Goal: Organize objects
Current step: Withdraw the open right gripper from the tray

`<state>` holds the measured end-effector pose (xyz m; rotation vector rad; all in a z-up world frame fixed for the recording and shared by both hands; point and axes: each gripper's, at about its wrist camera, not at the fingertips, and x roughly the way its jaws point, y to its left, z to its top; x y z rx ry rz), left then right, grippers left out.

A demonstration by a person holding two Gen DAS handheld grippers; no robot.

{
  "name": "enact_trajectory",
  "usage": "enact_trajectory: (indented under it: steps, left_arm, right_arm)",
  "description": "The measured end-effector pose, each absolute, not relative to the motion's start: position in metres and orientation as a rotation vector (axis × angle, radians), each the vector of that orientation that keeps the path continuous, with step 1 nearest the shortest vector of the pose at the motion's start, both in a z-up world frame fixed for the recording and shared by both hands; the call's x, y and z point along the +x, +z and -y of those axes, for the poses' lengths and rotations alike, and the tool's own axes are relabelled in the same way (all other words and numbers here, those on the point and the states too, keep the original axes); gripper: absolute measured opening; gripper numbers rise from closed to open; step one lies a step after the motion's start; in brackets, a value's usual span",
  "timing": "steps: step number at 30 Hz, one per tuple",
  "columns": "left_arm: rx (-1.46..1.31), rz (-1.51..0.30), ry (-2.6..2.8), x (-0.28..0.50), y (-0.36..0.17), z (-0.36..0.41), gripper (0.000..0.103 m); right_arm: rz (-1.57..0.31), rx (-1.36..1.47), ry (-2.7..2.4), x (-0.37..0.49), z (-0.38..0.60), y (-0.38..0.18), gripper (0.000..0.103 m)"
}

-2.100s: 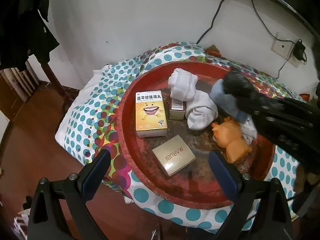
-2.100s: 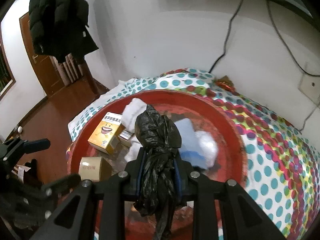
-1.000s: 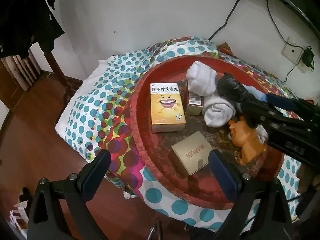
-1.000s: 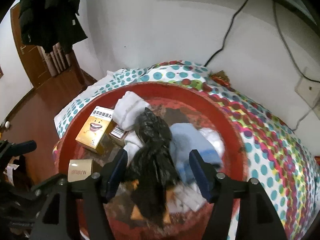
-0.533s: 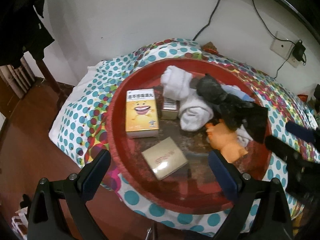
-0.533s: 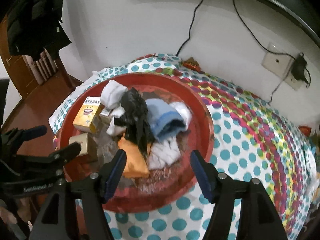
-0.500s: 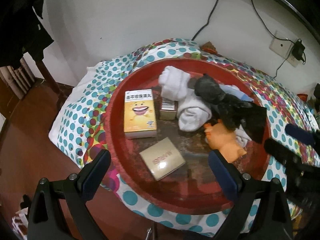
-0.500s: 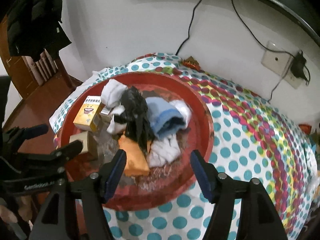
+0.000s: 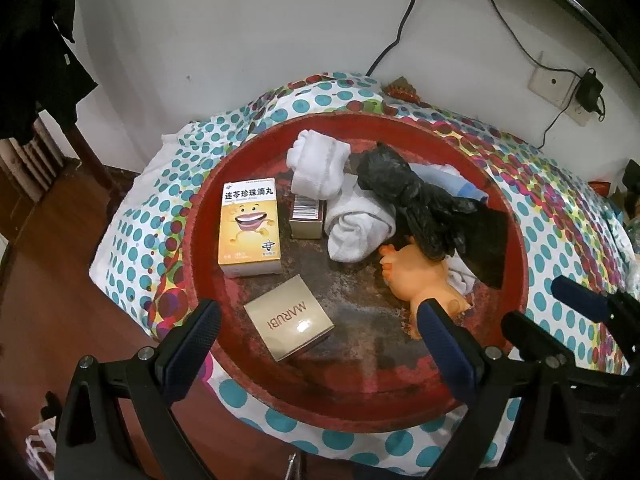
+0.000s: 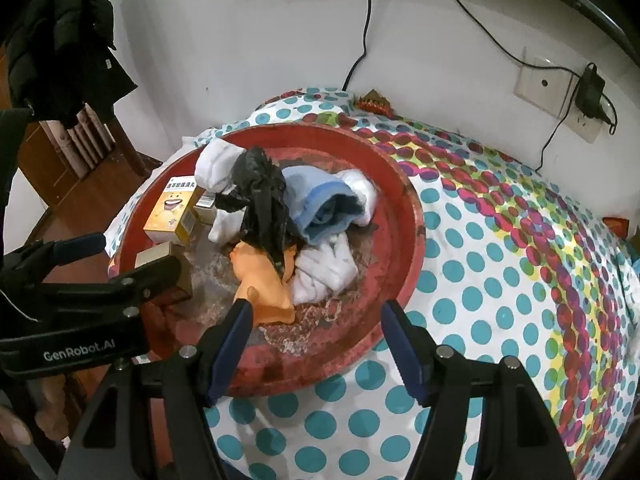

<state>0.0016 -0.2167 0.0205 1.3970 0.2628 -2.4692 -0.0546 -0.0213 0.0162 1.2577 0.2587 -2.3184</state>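
A round red tray (image 9: 360, 376) (image 10: 404, 216) lies on a polka-dot cloth. In it lie a black plastic bag (image 9: 416, 204) (image 10: 264, 200), white socks (image 9: 320, 168), a blue cloth (image 10: 324, 200), an orange rubber toy (image 9: 420, 268) (image 10: 260, 276), an orange medicine box (image 9: 250, 228), a small brown box (image 9: 307, 216) and a gold MARUBI box (image 9: 288, 322). My left gripper (image 9: 316, 332) is open and empty above the tray's near edge. My right gripper (image 10: 316, 324) is open and empty, back from the tray's near rim.
The polka-dot cloth (image 10: 500, 280) spreads to the right of the tray. A wall socket with a plugged charger (image 10: 560, 92) and cables are on the white wall. A dark jacket (image 10: 60, 40) hangs at the left above a wooden floor (image 9: 48, 280).
My right gripper opened and let the black bag go onto the pile in the tray, then drew back. The left gripper stayed open and shifted a little.
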Motion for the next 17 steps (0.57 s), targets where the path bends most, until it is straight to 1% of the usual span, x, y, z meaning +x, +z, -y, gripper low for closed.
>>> enact_trajectory:
  steps: [8,11,17]
  left_arm:
    - [1.419,-0.271,-2.468,-0.0021,0.0165,0.2164,0.098]
    - [1.418,-0.297,-2.471,-0.0028,0.0141,0.2184,0.098]
    - [1.405,-0.238,-2.488,-0.0044,0.0149,0.2115,0.098]
  right_arm:
    - [-0.275,1.257,-2.332,-0.0551,0.0205,0.0143,0.068]
    - [-0.319,1.253,-2.342,-0.0534,0.0217,0.0125,0.068]
    - [-0.333,1.26,-2.335,-0.053,0.0221,0.0082,0.068]
